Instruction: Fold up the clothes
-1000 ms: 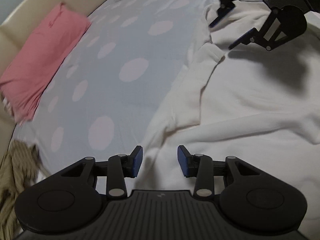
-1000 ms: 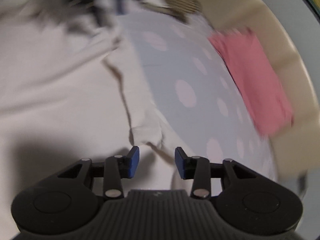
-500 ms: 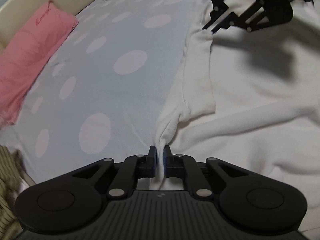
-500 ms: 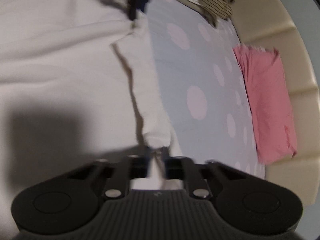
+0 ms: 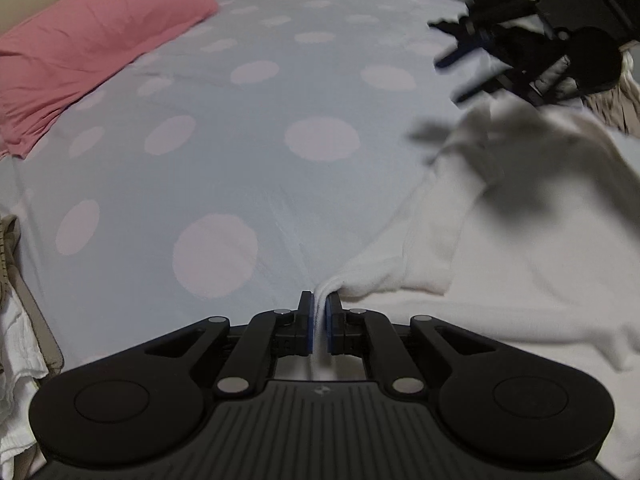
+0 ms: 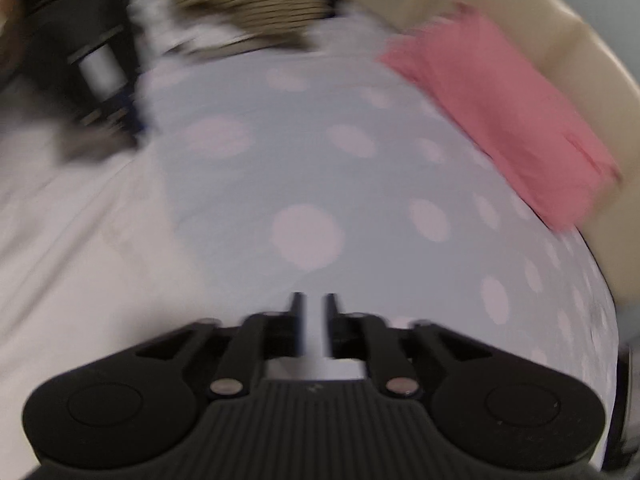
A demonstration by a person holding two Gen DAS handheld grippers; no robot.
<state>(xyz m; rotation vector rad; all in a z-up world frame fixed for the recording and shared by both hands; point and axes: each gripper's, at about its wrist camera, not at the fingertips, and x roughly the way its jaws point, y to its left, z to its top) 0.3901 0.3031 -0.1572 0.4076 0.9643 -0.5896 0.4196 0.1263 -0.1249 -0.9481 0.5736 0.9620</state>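
Observation:
A white garment (image 5: 500,264) lies spread on the right part of the dotted bed sheet (image 5: 280,100). My left gripper (image 5: 319,300) is shut on a bunched bit of its left edge, and the cloth stretches away from the pads. My right gripper (image 5: 447,82) hovers blurred at the far right, above the garment's far corner. Its jaws are opening and I see no cloth between them. The right wrist view is smeared by motion. It shows the right gripper (image 6: 313,304) over the sheet, with the white garment (image 6: 80,240) off to its left.
A pink pillow (image 5: 92,52) lies along the cream headboard (image 6: 540,20). Striped beige clothes (image 6: 256,12) are heaped beyond the sheet's far edge, and more crumpled cloth (image 5: 12,320) hangs at the left edge. The dotted sheet between garment and pillow is bare.
My left gripper closed on the garment's edge and pulled it sideways. My right gripper closed on the far corner, then let it go and rose away.

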